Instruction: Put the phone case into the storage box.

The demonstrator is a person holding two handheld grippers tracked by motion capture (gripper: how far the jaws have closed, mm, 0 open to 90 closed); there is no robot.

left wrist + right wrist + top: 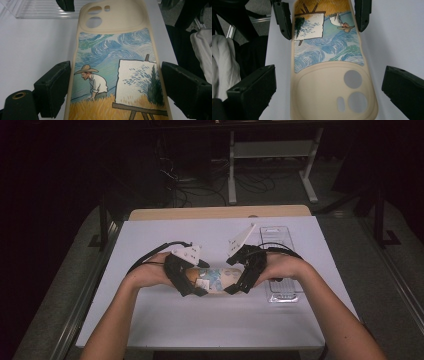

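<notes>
grippers meet over painted phone case

left gripper clamped across soft cream phone case at painted end, just above white table. right gripper spread wide around camera-cutout end, pads not touching (clear plastic tray just beyond). likely mid-handover or two-handed flex; next calls for squeezing rounded rubbery rim squarely. glossy printed back with swirling sky, wheat field, easel.

The phone case is cream-rimmed, painted with swirling blue and green sky, golden wheat, a straw-hatted figure in white and an easel. Both grippers' jaws are black. The table is white; the tray at right is clear.
</notes>
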